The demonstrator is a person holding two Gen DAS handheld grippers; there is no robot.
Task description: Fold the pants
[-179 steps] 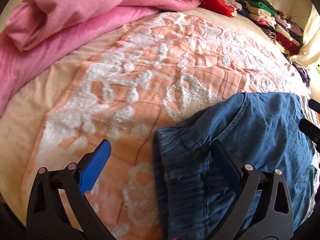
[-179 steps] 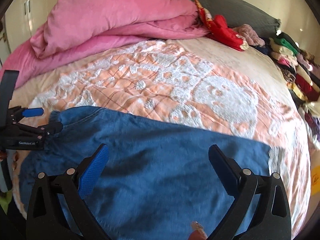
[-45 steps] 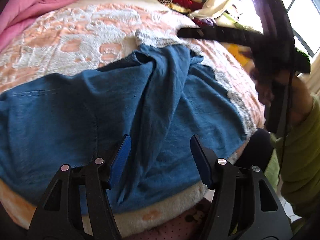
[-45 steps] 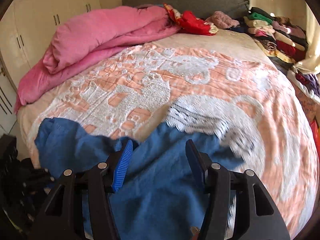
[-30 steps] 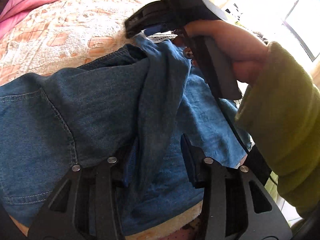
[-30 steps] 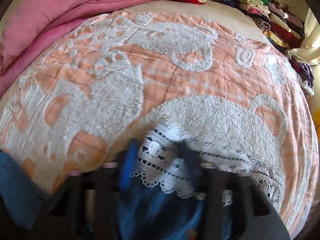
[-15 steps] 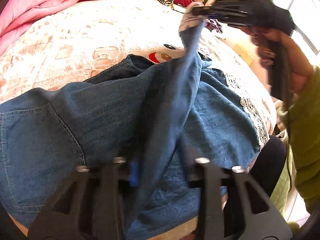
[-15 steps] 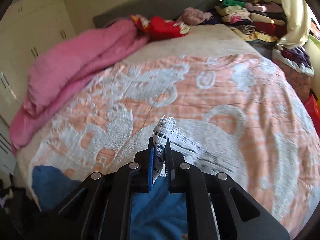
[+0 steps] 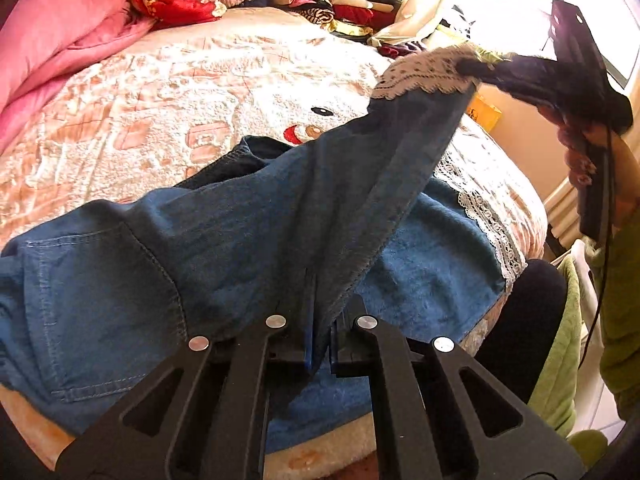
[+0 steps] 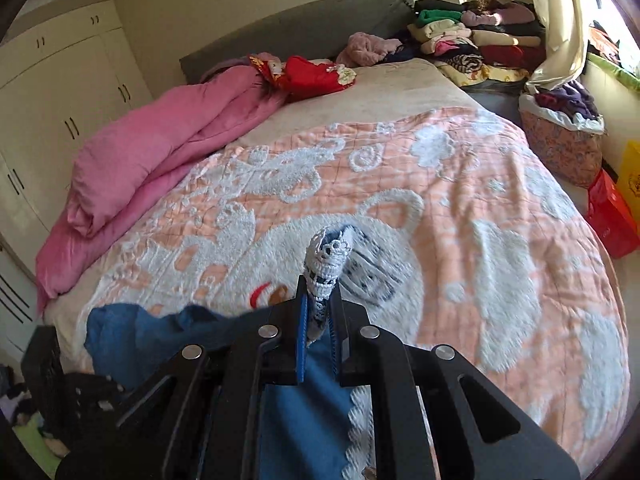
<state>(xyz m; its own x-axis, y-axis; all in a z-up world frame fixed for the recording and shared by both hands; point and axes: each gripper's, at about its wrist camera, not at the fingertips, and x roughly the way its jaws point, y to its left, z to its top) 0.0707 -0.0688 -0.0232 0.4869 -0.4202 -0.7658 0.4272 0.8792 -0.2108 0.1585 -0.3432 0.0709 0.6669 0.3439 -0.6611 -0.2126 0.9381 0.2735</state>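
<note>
Since half a second ago, the right gripper (image 10: 319,308) has risen further with the lace hem (image 10: 325,264) of the blue pants (image 9: 240,232), jaws clamped on it. Left gripper (image 9: 318,344) has just finished closing and pinches the raised leg's lower edge. One leg hangs between them; the rest lies on the bed's orange blanket (image 9: 180,92).

Home bedroom, bed (image 10: 460,184), wardrobe (image 10: 60,92), stacked clothes (image 10: 472,40)

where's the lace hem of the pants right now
In the right wrist view the lace hem is pinched in the right gripper, lifted above the peach bedspread.
</note>
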